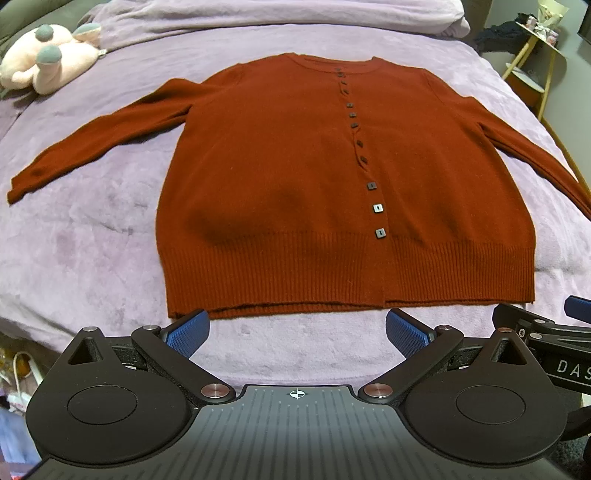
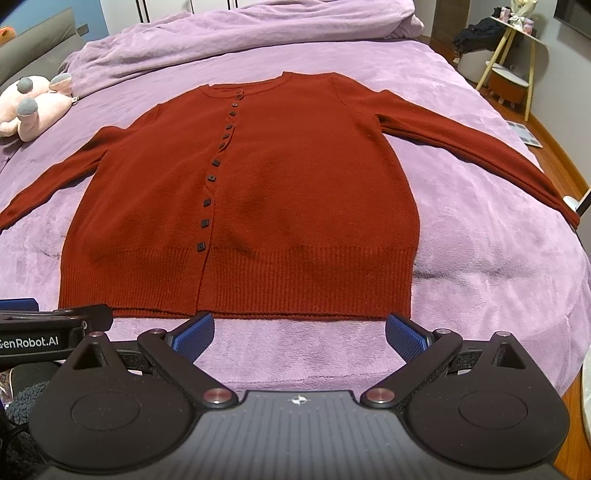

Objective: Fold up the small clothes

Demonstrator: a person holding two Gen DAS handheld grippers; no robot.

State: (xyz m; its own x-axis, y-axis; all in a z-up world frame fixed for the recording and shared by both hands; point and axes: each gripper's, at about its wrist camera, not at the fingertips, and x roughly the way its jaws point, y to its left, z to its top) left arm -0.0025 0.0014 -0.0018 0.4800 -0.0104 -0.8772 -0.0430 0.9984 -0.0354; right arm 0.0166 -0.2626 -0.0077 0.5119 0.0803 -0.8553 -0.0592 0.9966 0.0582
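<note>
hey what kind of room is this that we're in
Most likely a bedroom: a red cardigan lies flat on a bed with a purple blanket, a plush toy beside it and a side table behind.

text "DAS" (cut off) on right gripper [image 1: 576, 314] body | text "GenRobot.AI" on left gripper [image 2: 18, 304] body

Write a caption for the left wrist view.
Open left gripper faces a flat, buttoned red cardigan on a purple bed.
</note>
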